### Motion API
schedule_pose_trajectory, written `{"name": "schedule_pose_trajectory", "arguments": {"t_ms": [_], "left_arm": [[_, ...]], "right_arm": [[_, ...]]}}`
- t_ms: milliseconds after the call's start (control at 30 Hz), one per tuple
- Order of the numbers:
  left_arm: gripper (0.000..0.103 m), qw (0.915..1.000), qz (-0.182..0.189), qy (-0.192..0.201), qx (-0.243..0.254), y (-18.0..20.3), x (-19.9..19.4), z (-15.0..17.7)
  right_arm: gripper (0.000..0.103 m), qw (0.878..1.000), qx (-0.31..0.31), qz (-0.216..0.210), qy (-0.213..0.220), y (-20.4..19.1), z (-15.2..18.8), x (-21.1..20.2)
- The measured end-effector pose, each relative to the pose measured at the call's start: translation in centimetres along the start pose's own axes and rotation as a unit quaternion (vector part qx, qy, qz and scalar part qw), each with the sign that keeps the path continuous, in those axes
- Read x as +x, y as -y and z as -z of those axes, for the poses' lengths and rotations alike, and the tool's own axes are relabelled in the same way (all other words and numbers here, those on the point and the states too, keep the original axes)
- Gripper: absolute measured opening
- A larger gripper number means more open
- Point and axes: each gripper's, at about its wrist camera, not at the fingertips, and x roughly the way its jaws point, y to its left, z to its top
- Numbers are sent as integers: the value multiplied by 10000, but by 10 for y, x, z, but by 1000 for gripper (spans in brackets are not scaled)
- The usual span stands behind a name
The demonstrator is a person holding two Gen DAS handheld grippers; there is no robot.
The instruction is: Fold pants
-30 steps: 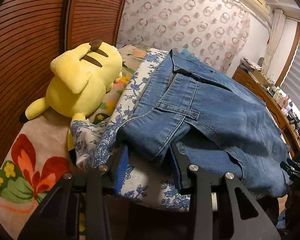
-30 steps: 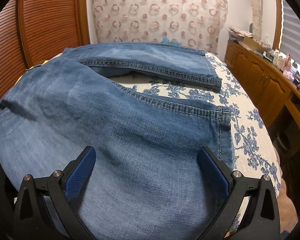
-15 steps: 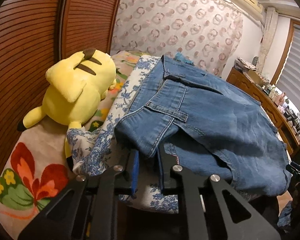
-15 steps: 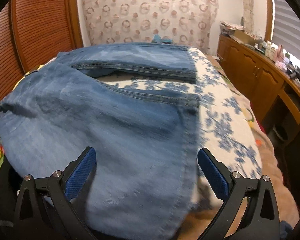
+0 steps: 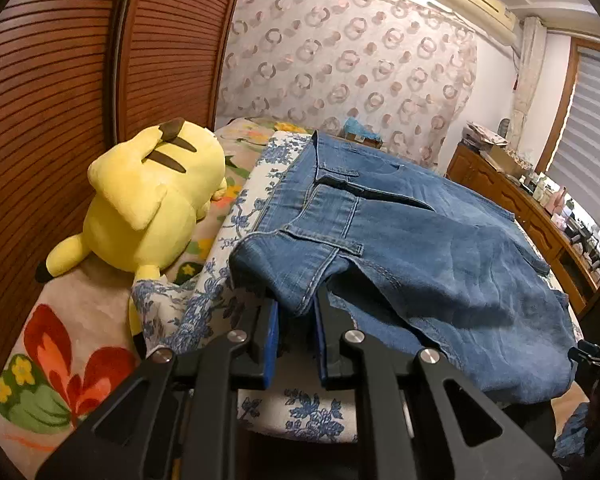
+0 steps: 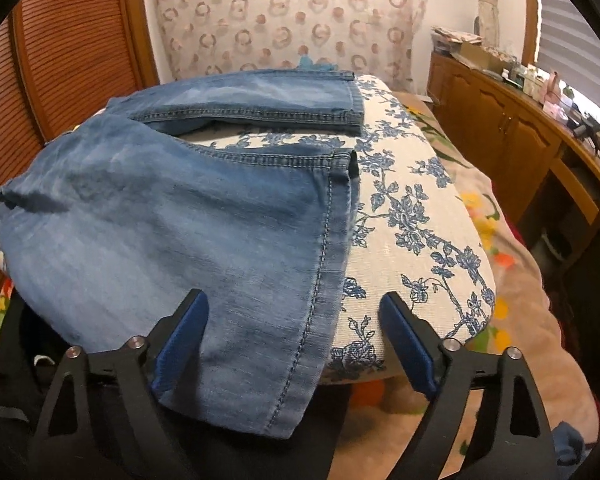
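Jeans (image 6: 204,216) lie at the bed's (image 6: 428,216) near edge. Left hand-held gripper (image 5: 296,312) pinches the waistband corner; right hand-held gripper (image 6: 296,320), jaws wide but just closing, straddles the hem, which may slip off the edge.

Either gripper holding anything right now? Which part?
Left gripper pinches the jeans at the waistband corner. Right gripper has just been closing, hem between the jaws, not gripped.

Black gripper (image 6: 294,340) frames, blue-padded jaws, silver screws on both.
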Motion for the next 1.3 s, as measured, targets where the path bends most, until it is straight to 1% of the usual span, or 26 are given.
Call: {"name": "schedule_pose_trajectory", "arguments": {"t_ms": [67, 400, 433, 467, 500, 533, 567, 600, 633, 667, 733, 867, 967, 1100, 1300], "left_arm": [[12, 10000, -1, -12, 8, 1, 1, -1], [13, 9995, -112, -305, -63, -4, 17, 4], [13, 9994, -107, -315, -69, -5, 18, 5], [13, 9995, -98, -305, -61, -5, 18, 6], [13, 9996, -95, -266, -27, -4, 17, 7], [10, 9998, -79, -207, 11, -2, 14, 6], [9, 9998, -56, -171, 33, 0, 13, 5], [8, 9999, -26, -84, 71, 3, 8, 3], [7, 10000, -7, -30, 84, 5, 6, 0], [7, 9999, 37, 46, 107, 8, 2, -3], [7, 9995, 146, 212, 164, 17, -6, -14], [6, 9974, 349, 519, 372, 39, -20, -38], [6, 9955, 473, 659, 490, 53, -24, -56], [6, 9936, 609, 795, 518, 65, -27, -74], [6, 9909, 653, 968, 667, 80, -26, -96]], "right_arm": [[80, 10000, -54, 21, -14, -2, 0, 1], [73, 9999, -139, 60, -65, -5, -1, 1], [71, 9999, -144, 47, -58, -5, -1, 1], [66, 9999, -146, 32, -52, -5, -2, 1], [64, 9999, -152, 5, -45, -6, -2, 1], [58, 9999, -167, -13, -41, -8, -2, 0], [47, 9998, -177, -60, -34, -9, -3, 0], [39, 9998, -190, -89, -20, -9, -3, 0], [25, 9997, -198, -147, -5, -9, -3, 0], [18, 9996, -185, -206, -10, -9, -4, 0], [13, 9993, -196, -303, -44, -10, -6, 2], [8, 9990, -213, -401, -50, -10, -10, 3], [8, 9987, -183, -478, 77, -8, -15, -3], [7, 9978, -170, -532, 367, -9, -29, -19], [7, 9939, -376, -544, 877, -18, -63, -45]]}}
